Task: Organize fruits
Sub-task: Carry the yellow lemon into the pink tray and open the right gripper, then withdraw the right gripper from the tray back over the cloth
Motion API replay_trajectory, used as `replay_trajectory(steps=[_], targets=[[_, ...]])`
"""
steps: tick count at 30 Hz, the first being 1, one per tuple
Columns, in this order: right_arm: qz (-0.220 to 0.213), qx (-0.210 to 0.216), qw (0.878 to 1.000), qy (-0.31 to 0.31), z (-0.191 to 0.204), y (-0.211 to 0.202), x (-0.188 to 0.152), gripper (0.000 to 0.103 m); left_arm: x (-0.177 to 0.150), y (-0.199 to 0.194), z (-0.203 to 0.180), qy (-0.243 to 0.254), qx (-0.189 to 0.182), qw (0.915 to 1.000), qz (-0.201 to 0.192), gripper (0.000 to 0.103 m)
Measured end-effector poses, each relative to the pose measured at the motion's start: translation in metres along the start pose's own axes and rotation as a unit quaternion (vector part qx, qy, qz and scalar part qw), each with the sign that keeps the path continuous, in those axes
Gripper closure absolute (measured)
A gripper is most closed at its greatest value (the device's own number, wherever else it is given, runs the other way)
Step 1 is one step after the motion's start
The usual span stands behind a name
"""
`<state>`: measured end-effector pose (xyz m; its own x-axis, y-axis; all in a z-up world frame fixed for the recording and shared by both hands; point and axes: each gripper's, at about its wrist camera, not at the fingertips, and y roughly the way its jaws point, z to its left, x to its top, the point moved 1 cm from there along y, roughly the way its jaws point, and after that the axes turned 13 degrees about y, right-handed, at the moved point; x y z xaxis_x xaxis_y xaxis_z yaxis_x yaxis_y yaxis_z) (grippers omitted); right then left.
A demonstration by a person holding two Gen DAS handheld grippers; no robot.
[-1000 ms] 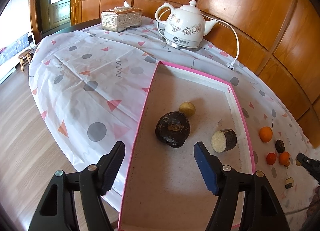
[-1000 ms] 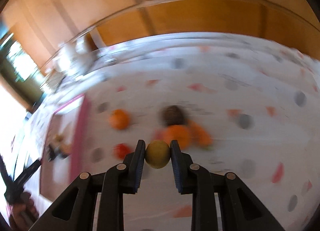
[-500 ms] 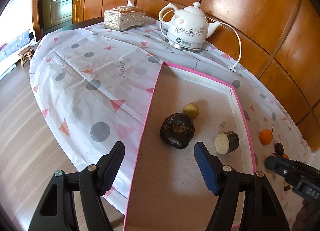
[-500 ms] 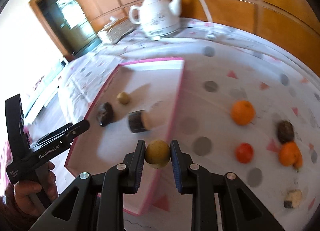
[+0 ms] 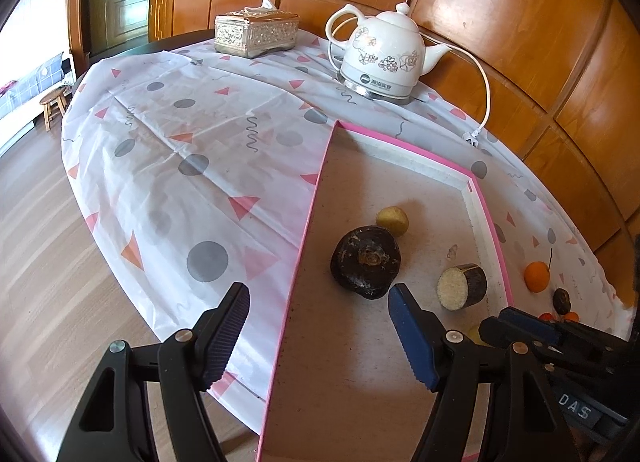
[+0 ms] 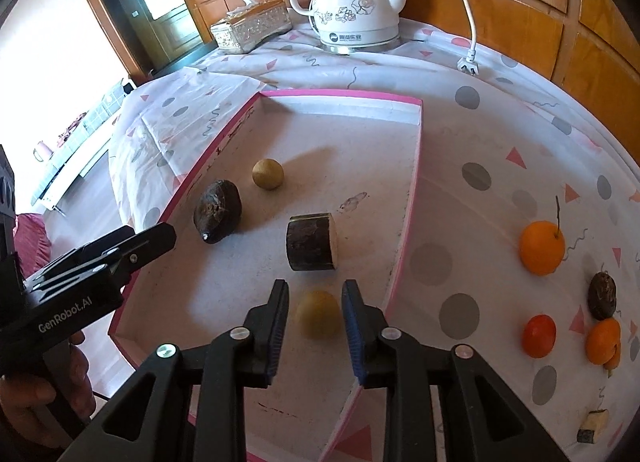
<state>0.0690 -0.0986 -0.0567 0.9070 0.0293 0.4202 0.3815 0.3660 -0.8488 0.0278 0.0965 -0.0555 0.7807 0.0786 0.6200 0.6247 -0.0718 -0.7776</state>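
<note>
Currently the pink-edged tray (image 6: 404,229) on the surface holds four items: a dark round fruit (image 6: 217,216) at 9 o'clock, a small yellow fruit (image 6: 268,173) at 11, a cut dark cylinder (image 6: 311,241) near centre, and a second yellow fruit (image 6: 317,314) at 6, lying between the right gripper (image 6: 315,322) fingers, which stand parted and clear of it. Left gripper (image 5: 318,332) hovers wide open over the tray's near edge, holding nothing.

black plastic tongs (image 6: 315,316), ribbed blue pads (image 6: 353,326), silver screws, white "genrobot.ai" lettering
</note>
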Motion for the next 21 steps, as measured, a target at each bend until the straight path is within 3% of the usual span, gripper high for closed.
replay_trajectory(steps=[21], targets=[[-0.080,-0.037,0.993,0.074,-0.062,-0.071,-0.025,0.069,-0.001,-0.007,-0.025,0.044,-0.015,0.9989,-0.003,0.031]])
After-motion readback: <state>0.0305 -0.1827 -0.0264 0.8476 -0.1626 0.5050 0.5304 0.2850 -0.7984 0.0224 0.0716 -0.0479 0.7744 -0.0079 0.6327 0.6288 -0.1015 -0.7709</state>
